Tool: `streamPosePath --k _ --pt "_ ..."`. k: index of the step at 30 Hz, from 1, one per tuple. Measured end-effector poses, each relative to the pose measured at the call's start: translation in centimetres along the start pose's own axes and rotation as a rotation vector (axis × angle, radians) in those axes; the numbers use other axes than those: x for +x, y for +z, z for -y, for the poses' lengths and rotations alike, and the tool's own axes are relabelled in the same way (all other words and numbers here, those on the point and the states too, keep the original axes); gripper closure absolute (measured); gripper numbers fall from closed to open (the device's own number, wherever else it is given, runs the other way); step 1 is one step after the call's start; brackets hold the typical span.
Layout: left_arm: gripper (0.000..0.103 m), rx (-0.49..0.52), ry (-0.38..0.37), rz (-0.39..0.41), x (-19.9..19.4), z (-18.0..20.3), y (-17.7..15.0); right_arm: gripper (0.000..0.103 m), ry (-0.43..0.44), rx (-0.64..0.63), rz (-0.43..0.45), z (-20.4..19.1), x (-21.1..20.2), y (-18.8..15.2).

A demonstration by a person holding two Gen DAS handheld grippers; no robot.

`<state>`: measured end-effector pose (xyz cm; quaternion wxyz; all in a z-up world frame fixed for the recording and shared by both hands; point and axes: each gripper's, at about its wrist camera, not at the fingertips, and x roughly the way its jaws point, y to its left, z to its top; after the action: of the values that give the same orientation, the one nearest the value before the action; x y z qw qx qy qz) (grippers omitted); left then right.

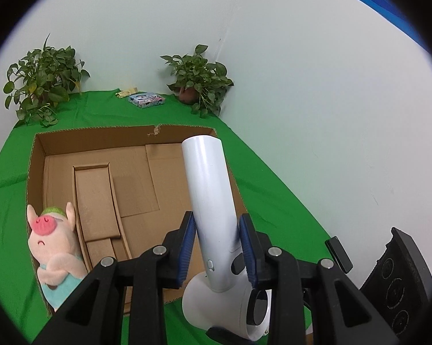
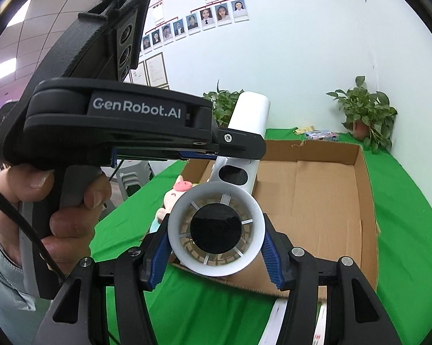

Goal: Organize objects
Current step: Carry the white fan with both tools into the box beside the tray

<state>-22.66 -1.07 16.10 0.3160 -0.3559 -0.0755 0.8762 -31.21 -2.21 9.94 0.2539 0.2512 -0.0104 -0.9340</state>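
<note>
A white hair dryer (image 1: 208, 201) is held in the air over the near edge of an open cardboard box (image 1: 95, 138). My left gripper (image 1: 217, 244) is shut on its handle, which points away toward the box. My right gripper (image 2: 216, 238) is shut on its round head (image 2: 216, 230), nozzle end facing the camera. A pink pig plush (image 1: 53, 247) lies in the box's near left corner; it also shows in the right wrist view (image 2: 175, 192). The box (image 2: 325, 201) is otherwise bare inside.
The box sits on a green cloth (image 1: 273, 201) against a white wall. Two potted plants (image 1: 43, 83) (image 1: 200, 80) stand at the back. A small colourful packet (image 1: 147, 99) lies between them. The left gripper's body (image 2: 124, 123) and the holding hand fill the right view's left.
</note>
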Motion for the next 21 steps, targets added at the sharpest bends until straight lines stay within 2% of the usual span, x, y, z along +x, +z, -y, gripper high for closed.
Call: streamPosePath --k 10,14,21 --pt "0.073 -0.027 0.003 -0.030 2.3 -2.3 1.0 0.049 0.004 0.015 -0.043 1.1 3.2 2.3" --pt "0.073 -0.048 0.012 -0.045 3.4 -3.4 0.8 0.049 0.018 0.015 -0.065 1.5 4.9 2.1" --pt "0.073 -0.097 0.043 -0.119 7.4 -6.3 -0.5 0.049 0.054 0.088 -0.141 2.8 9.0 0.2"
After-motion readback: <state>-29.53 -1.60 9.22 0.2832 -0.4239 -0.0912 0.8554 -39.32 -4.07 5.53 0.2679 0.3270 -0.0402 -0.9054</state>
